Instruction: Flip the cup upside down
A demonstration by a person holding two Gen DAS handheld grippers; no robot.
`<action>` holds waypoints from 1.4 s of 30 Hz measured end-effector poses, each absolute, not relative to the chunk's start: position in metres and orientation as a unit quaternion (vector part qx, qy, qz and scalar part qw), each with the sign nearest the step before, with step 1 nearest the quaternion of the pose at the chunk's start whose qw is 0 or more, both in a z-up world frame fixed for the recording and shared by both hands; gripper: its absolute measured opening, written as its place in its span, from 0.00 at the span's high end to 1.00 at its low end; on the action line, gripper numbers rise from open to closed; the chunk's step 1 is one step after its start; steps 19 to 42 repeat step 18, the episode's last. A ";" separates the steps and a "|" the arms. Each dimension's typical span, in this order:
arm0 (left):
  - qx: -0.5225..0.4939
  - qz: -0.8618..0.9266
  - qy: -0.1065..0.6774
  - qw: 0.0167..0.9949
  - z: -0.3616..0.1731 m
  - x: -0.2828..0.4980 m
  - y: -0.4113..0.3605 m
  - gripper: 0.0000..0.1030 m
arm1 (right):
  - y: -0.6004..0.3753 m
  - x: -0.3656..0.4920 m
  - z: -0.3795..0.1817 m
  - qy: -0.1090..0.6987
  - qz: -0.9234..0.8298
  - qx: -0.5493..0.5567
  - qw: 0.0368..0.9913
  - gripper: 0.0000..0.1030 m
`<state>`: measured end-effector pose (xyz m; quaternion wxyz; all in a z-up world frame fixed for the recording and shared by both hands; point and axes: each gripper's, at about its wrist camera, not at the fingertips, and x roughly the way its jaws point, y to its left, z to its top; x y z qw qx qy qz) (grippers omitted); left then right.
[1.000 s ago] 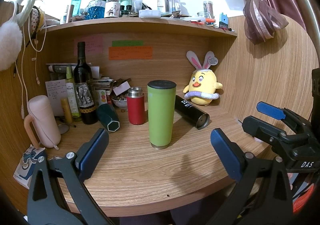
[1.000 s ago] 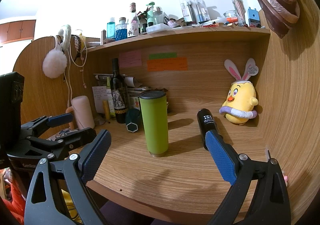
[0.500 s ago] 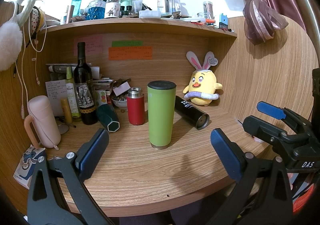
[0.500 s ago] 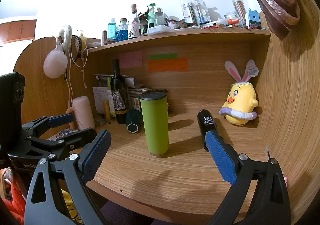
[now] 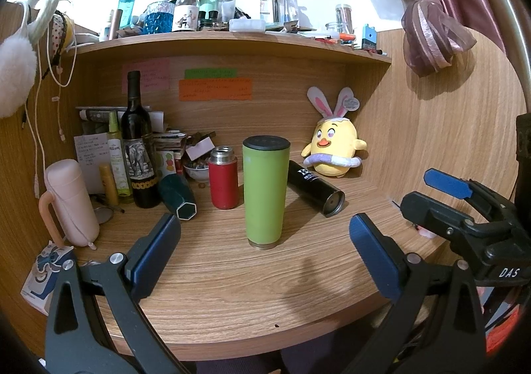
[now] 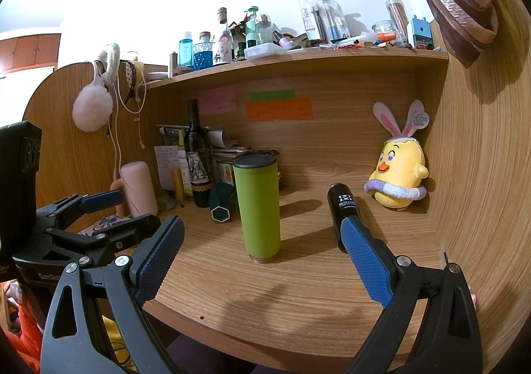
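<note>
A tall green cup with a black end on top stands upright in the middle of the wooden desk; it also shows in the right wrist view. My left gripper is open and empty, held back from the cup near the desk's front edge. My right gripper is open and empty too, also short of the cup. Each gripper shows in the other's view: the right one at the right, the left one at the left.
A black flask lies on its side right of the cup. A red flask, a dark green hexagonal cup lying down, a wine bottle and a pink jug stand behind and left. A yellow plush chick sits at the back right.
</note>
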<state>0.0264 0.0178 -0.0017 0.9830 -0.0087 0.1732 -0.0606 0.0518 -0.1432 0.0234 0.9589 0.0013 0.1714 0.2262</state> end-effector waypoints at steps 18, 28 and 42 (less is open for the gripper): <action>-0.011 -0.069 0.182 0.981 -0.003 0.026 0.010 0.00 | -0.142 0.052 0.023 0.171 0.225 0.002 0.959 0.08; -0.011 -0.069 0.182 0.981 -0.003 0.026 0.010 0.00 | -0.142 0.052 0.023 0.171 0.225 0.002 0.959 0.08; -0.011 -0.069 0.182 0.981 -0.003 0.026 0.010 0.00 | -0.142 0.052 0.023 0.171 0.225 0.002 0.959 0.08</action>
